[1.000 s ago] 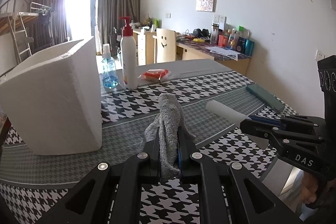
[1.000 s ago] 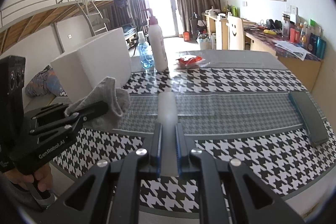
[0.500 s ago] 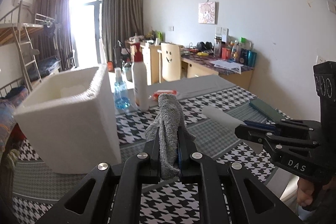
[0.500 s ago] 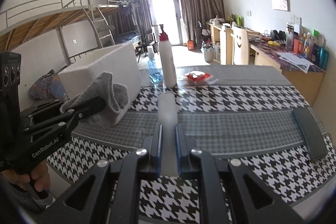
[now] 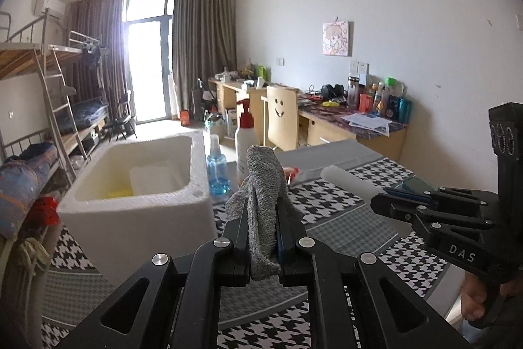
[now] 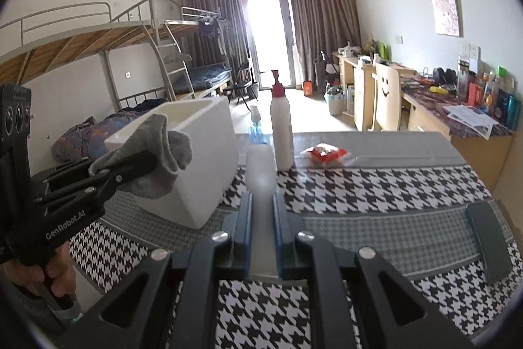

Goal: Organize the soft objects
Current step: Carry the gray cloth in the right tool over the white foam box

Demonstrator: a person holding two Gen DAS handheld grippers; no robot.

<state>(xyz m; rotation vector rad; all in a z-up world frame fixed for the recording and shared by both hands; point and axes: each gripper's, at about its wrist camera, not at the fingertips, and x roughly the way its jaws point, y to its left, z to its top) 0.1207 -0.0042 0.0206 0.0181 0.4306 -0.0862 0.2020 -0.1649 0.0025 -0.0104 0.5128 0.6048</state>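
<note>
**Both grippers loaded above the houndstooth tabletop**

The left gripper (image 5: 264, 211) had its jaws clamped on a grey sock (image 5: 261, 185), which stood up between the fingers and drooped over them, held in the air just beside the white foam box (image 5: 137, 218). The box sat open on the tabletop (image 6: 376, 185), with something yellow and a pale block inside. The right gripper (image 6: 261, 218) had its jaws closed on a white foam roll (image 6: 260, 172) that pointed forward, above the tabletop. Behind the box stood a blue spray bottle (image 5: 217, 170) and a white pump bottle (image 6: 281, 133), with a red packet (image 6: 325, 152) near them. A dark flat case (image 6: 488, 244) lay well apart at the right edge.
</note>
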